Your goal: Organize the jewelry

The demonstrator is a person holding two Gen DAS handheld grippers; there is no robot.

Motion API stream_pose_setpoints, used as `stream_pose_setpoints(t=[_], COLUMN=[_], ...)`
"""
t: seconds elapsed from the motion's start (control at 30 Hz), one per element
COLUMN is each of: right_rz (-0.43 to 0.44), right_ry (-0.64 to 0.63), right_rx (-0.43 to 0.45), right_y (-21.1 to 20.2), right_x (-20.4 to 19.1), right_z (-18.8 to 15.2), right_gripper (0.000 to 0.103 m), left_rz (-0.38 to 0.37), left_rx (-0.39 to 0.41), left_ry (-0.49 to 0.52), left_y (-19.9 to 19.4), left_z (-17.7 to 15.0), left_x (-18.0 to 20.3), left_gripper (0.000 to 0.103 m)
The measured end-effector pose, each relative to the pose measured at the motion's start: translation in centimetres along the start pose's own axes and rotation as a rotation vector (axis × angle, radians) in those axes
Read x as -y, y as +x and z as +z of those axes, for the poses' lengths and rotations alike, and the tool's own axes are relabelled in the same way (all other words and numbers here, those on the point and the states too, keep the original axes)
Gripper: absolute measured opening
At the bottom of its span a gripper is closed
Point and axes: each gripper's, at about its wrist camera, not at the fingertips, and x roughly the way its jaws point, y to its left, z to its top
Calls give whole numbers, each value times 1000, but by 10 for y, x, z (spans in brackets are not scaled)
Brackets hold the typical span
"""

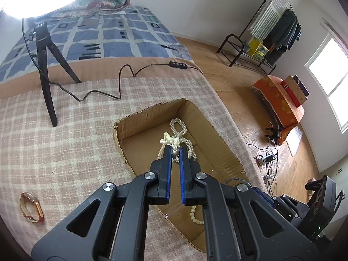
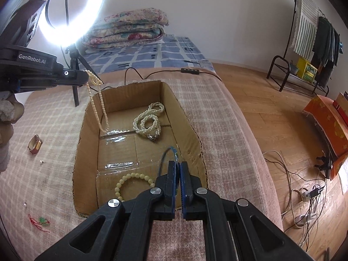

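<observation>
A watch (image 2: 34,145) lies on the checked blanket (image 2: 47,117) left of the cardboard box (image 2: 191,130). The left tool (image 2: 86,78) is clamped on a thin pearl strand (image 2: 95,100) that hangs over the box's left part, its end near the box floor. A coiled pearl necklace (image 2: 150,119) and a bead bracelet (image 2: 130,179) lie inside. The right tool (image 2: 178,165), over the box's near right part, is pinched on a blue ring (image 2: 168,152).
</observation>
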Motion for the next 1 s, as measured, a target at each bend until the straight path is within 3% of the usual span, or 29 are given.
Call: stream_pose_setpoints(t=[0.2, 0.23, 0.27, 0.3, 0.33, 0.37, 0.43, 0.47, 0.53, 0.63, 0.8, 1.0], right_rz=[9, 7, 10, 16, 21, 17, 9, 10, 4, -17, -10, -6], right_ry=[-19, -23, -27, -31, -36, -40, -50, -56, -72, -89, -90, -82], right_rx=[-8, -7, -1, 6, 12, 18, 42, 54, 66, 80, 93, 118], right_y=[1, 0, -1, -2, -3, -4, -9, -11, -14, -18, -25, -40], right_x=[-7, -8, -9, -11, -12, -14, -18, -19, -23, -28, -31, -34], right_z=[-2, -2, -2, -1, -1, -1, -1, -1, -1, 0, 1, 1], right_gripper=[3, 10, 24, 29, 39, 55, 80, 86, 89, 102, 102, 102], left_rz=[1, 3, 6, 5, 9, 14, 35, 37, 41, 46, 50, 58], left_rx=[9, 7, 1, -2, 2, 12, 43, 45, 37, 36, 37, 56], left_ry=[2, 1, -2, -5, -7, -8, -1, 5, 15, 29, 30, 34], left_y=[-2, -2, -3, -4, -5, -7, -13, -14, -14, -18, -28, -49], left_z=[3, 3, 3, 4, 4, 4, 2, 2, 2, 1, -2, -5], left_x=[-1, -1, -1, -2, -2, -2, -2, -2, -1, 1, 4, 3], left_gripper=[4, 5, 10, 17, 37, 52, 56, 56, 59, 62, 71, 71])
